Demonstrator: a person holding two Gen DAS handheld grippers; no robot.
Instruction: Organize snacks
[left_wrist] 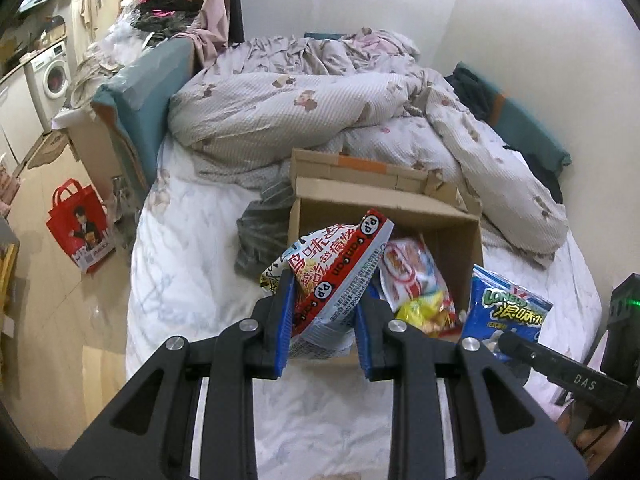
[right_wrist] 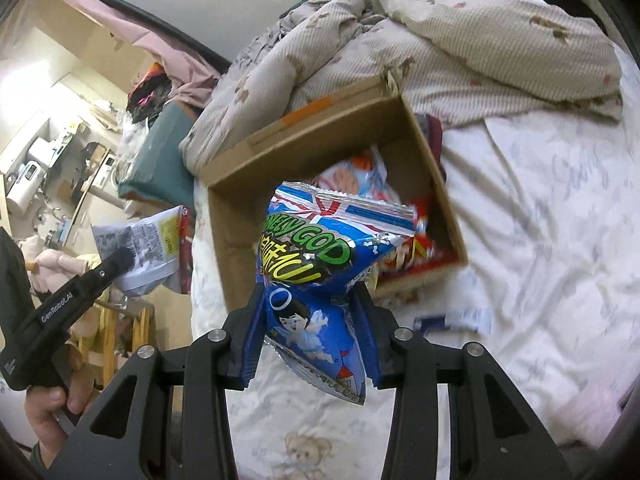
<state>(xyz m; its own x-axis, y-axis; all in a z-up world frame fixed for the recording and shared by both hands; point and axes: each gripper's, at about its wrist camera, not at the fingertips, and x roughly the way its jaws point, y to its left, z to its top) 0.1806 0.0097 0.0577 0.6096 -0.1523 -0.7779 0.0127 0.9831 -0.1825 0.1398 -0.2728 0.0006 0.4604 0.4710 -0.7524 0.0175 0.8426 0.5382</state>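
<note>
An open cardboard box [left_wrist: 460,232] stands on the bed and holds several snack packs [left_wrist: 416,276]. My left gripper [left_wrist: 326,300] is shut on a red and white snack bag [left_wrist: 340,272], held above the box's near left edge. My right gripper [right_wrist: 310,312] is shut on a blue Lonely God snack bag [right_wrist: 316,264], held above the box [right_wrist: 236,248] near its front. The blue bag also shows in the left wrist view [left_wrist: 504,312], and the red and white bag shows in the right wrist view [right_wrist: 152,248].
A rumpled quilt [left_wrist: 312,112] lies behind the box. A small blue packet [right_wrist: 452,320] lies on the white sheet [right_wrist: 540,240] right of the box. A grey cloth [left_wrist: 264,236] lies left of it. A red bag [left_wrist: 80,228] stands on the floor at the left.
</note>
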